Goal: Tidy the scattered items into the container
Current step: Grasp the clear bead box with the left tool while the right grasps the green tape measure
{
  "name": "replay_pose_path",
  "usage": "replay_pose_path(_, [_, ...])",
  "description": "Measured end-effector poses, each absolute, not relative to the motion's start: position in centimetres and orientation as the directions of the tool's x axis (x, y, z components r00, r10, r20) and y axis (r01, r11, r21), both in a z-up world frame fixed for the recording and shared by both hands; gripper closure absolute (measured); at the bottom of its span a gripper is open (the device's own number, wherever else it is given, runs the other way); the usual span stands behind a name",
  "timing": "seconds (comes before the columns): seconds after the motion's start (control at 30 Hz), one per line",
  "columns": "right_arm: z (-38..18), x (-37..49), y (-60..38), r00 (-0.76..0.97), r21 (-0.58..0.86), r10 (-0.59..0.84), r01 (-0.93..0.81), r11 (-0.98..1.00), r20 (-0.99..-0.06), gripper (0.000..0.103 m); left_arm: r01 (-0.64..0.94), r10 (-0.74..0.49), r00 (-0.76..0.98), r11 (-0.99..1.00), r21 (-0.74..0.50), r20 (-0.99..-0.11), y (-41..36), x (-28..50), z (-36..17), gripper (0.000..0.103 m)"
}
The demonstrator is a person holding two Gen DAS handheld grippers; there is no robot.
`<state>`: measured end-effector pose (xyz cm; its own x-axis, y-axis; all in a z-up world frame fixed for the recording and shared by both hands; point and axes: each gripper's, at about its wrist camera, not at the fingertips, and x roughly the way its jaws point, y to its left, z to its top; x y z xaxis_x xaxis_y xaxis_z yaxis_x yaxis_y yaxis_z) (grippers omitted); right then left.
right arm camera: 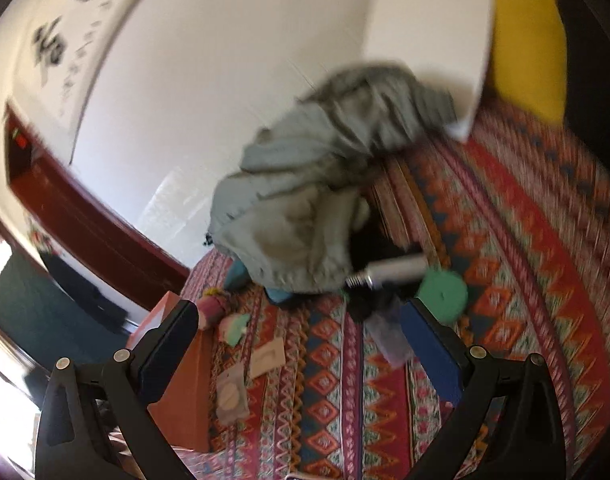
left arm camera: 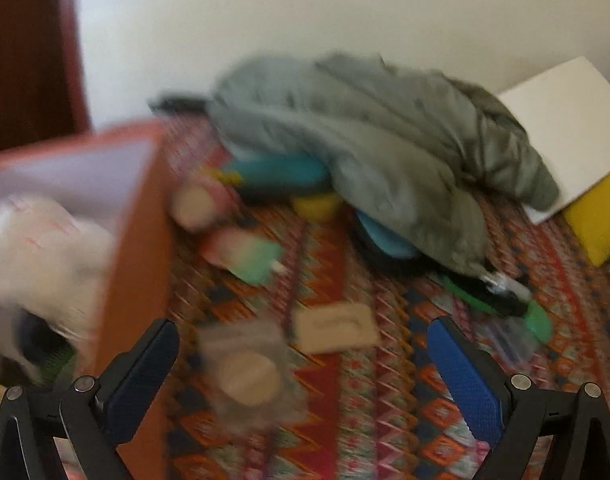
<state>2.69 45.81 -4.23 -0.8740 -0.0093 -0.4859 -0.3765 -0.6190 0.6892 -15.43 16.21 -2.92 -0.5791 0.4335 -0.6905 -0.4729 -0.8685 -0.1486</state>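
Both views: pretty blurred, so small detail can't be trusted.
Left wrist: left gripper (left arm camera: 301, 364) is held wide apart, empty, over a clear packet (left arm camera: 247, 376) just beside the orange box (left arm camera: 139, 264); a tan card (left arm camera: 337, 326) is seen near.
Right wrist: right gripper (right arm camera: 299, 344) is spread, empty, above the patterned cloth (right arm camera: 517, 240).
Tip: packet should be straddled squarely before closing.
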Motion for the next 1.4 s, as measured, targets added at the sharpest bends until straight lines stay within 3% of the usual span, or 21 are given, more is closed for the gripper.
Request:
replay_pose_path(0.1, [-7.6, 2.9, 47.9, -0.864, 0.770, -0.062, -0.410, -0.489, -0.499, 0.003, -0.458, 0.531, -0.414, -0.823, -0.334, -0.739, 17.4, -16.7, -5.3, 0.001])
replay_pose_path(0.17, [-10.2, 3.1, 49.4, -0.864, 0.821, -0.096, -0.429, -0.376, -0.495, 0.010, -0.429, 0.590, -0.305, -0.786, -0.445, -0.747, 18.2, -17.3, -7.0, 0.001])
replay_pose_path(0.27, [-14.3, 3.8, 51.8, -0.855, 0.859, -0.127, -0.477, -0.187, -0.503, 0.022, -0.345, 0.683, -0.110, -0.708, -0.616, -0.722, 20.1, -18.2, -10.0, 0.001])
replay_pose_path(0.43, [-19.6, 4.2, 54.6, -0.861, 0.866, -0.134, -0.498, 0.035, -0.490, 0.026, -0.203, 0.751, 0.124, -0.621, -0.757, -0.649, 26.1, -18.0, -14.8, 0.001])
replay_pose_path(0.6, [-21.5, 3.0, 55.9, -0.859, 0.862, -0.142, -0.504, 0.059, -0.492, 0.027, -0.189, 0.711, 0.216, -0.641, -0.744, -0.669, 33.1, -17.3, -17.6, 0.001])
replay_pose_path(0.8, [-21.6, 1.5, 56.4, -0.842, 0.854, -0.156, -0.520, -0.019, -0.516, 0.027, -0.269, 0.676, 0.152, -0.674, -0.688, -0.721, 39.4, -17.2, -16.9, 0.001])
replay_pose_path(0.9, [-21.4, 0.5, 56.6, -0.825, 0.840, -0.158, -0.535, -0.088, -0.542, 0.027, -0.358, 0.608, 0.080, -0.722, -0.592, -0.790, 42.0, -16.3, -16.5, 0.003])
replay_pose_path(0.97, [-21.1, -0.1, 56.4, -0.814, 0.826, -0.146, -0.546, -0.139, -0.562, 0.028, -0.414, 0.593, 0.031, -0.725, -0.550, -0.805, 42.8, -15.6, -16.0, 0.010])
replay_pose_path(1.03, [-21.3, -0.2, 56.6, -0.811, 0.819, -0.124, -0.556, -0.143, -0.572, 0.040, -0.498, 0.555, -0.041, -0.732, -0.465, -0.831, 43.7, -14.3, -15.8, 0.030])
replay_pose_path(1.07, [-21.5, -0.3, 56.8, -0.803, 0.811, -0.122, -0.566, -0.147, -0.583, 0.061, -0.522, 0.533, -0.073, -0.741, -0.423, -0.843, 43.8, -14.0, -15.7, 0.050])
replay_pose_path(1.1, [-21.8, -0.3, 56.9, -0.797, 0.804, -0.118, -0.575, -0.154, -0.593, 0.071, -0.552, 0.518, -0.094, -0.738, -0.388, -0.850, 44.0, -13.6, -15.6, 0.049])
replay_pose_path(1.2, [-23.0, 0.1, 57.4, -0.830, 0.840, -0.129, -0.536, -0.080, -0.542, 0.079, -0.591, 0.519, -0.090, -0.715, -0.373, -0.850, 43.7, -12.8, -15.2, 0.049])
replay_pose_path(1.3, [-22.5, 0.6, 57.7, -0.841, 0.849, -0.120, -0.523, -0.073, -0.528, 0.103, -0.594, 0.505, -0.088, -0.719, -0.362, -0.858, 43.3, -12.8, -14.6, 0.049])
replay_pose_path(1.4, [-21.7, 0.8, 57.9, -0.850, 0.860, -0.131, -0.502, -0.094, -0.511, 0.103, -0.604, 0.487, -0.119, -0.727, -0.326, -0.865, 41.2, -12.6, -13.6, 0.049])
